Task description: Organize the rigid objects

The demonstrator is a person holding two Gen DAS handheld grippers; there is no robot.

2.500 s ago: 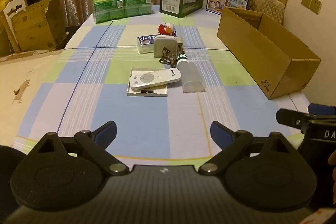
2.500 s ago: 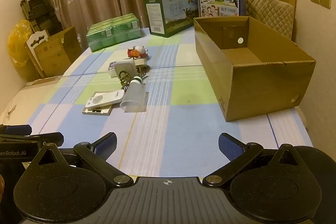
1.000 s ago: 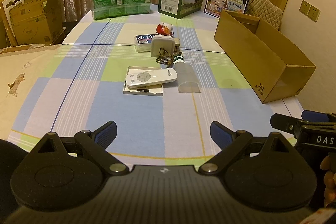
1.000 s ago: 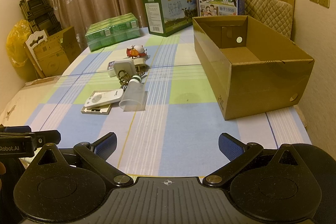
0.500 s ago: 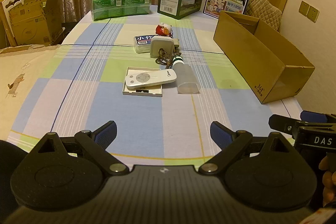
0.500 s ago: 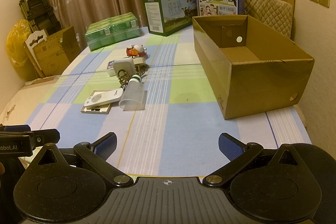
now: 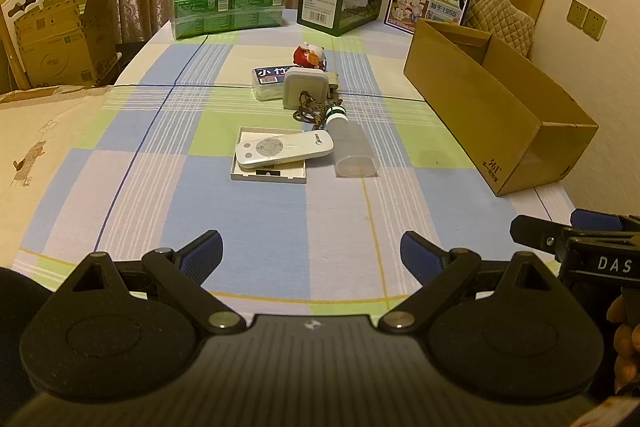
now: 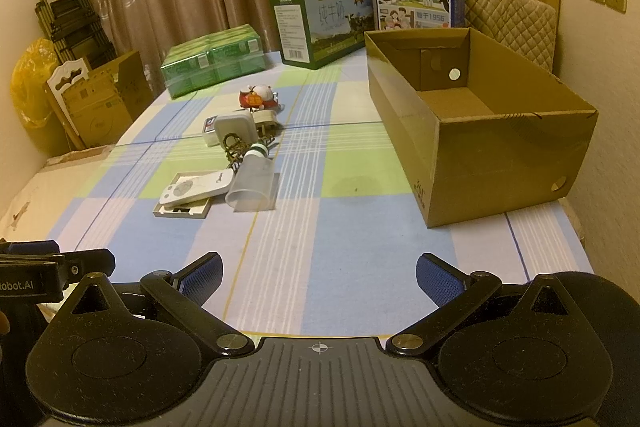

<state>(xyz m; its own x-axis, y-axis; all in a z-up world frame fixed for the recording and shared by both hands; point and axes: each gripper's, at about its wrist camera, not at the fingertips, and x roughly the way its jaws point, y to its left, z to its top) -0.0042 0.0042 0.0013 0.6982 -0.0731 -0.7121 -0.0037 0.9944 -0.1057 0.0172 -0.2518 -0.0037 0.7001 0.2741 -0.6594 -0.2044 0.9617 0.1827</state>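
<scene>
Two black grippers with blue pads, left gripper and right gripper, hover spread wide and empty above the checked tablecloth. A white oval remote control lies on a flat white square plate mid-table, well left of the open brown cardboard box.

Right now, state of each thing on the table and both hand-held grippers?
left hand-held gripper: open, holding nothing
right hand-held gripper: open, holding nothing
cardboard box: open on top, nothing visible inside
white remote: lying across the flat white panel
flat white panel: flat on the cloth
clear bottle: on its side, cap on
red toy figure: on the cloth, outside the box
</scene>
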